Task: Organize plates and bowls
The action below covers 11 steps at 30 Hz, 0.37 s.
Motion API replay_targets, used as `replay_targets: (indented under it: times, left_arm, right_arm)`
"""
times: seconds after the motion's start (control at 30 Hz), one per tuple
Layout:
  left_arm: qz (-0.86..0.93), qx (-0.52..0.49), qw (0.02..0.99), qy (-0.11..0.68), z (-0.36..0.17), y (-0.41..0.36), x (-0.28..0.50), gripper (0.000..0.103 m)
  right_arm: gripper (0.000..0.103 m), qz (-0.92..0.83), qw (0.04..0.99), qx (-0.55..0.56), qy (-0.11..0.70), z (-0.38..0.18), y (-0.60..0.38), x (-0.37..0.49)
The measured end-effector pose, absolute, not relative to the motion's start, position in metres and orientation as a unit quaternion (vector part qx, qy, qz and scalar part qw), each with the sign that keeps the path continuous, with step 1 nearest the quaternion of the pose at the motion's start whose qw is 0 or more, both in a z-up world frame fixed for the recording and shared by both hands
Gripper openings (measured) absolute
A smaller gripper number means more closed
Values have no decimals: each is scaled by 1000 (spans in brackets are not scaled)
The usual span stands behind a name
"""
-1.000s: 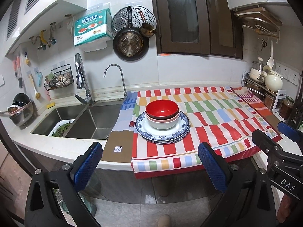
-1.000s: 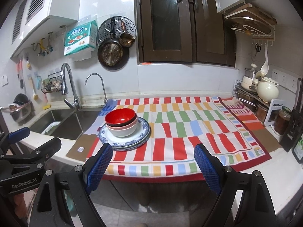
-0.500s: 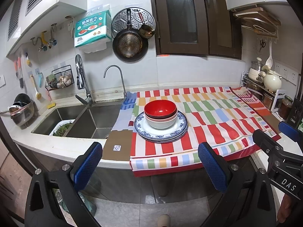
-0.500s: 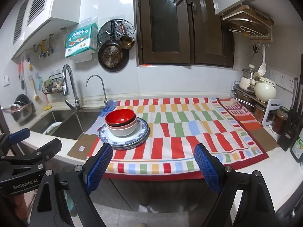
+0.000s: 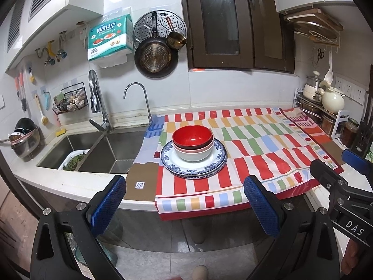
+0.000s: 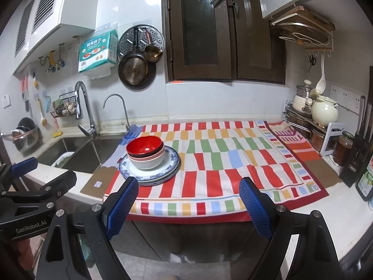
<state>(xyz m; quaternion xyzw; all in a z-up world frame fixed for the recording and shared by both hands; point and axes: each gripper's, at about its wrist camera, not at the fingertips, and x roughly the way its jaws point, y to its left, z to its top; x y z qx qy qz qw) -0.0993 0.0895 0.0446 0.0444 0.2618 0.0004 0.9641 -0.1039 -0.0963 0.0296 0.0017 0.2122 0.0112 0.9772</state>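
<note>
Bowls (image 5: pixel 193 145) nested on plates (image 5: pixel 194 163), striped cloth (image 5: pixel 256 149); both tools (image 5: pixel 184 200) (image 6: pixel 188 200) apart, empty, pulled back slightly; stack unchanged.

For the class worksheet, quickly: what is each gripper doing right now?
Left gripper: open, holding nothing, short of the counter.
Right gripper: open, holding nothing, also short of the counter.

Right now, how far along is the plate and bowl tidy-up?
Stacking looks done: the bowls sit nested on the plates on the striped cloth. Nothing is in hand; left gripper and right gripper are both open, short of the counter. Whether the stack still needs moving, I cannot tell.
</note>
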Motion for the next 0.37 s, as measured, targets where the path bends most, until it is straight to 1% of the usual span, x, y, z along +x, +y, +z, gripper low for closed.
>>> replay_targets:
  times: [0.37]
  left_arm:
    - [0, 39, 962, 270, 43, 90, -93, 103]
  right_arm:
    - [89, 11, 977, -1, 213, 30, -96, -102]
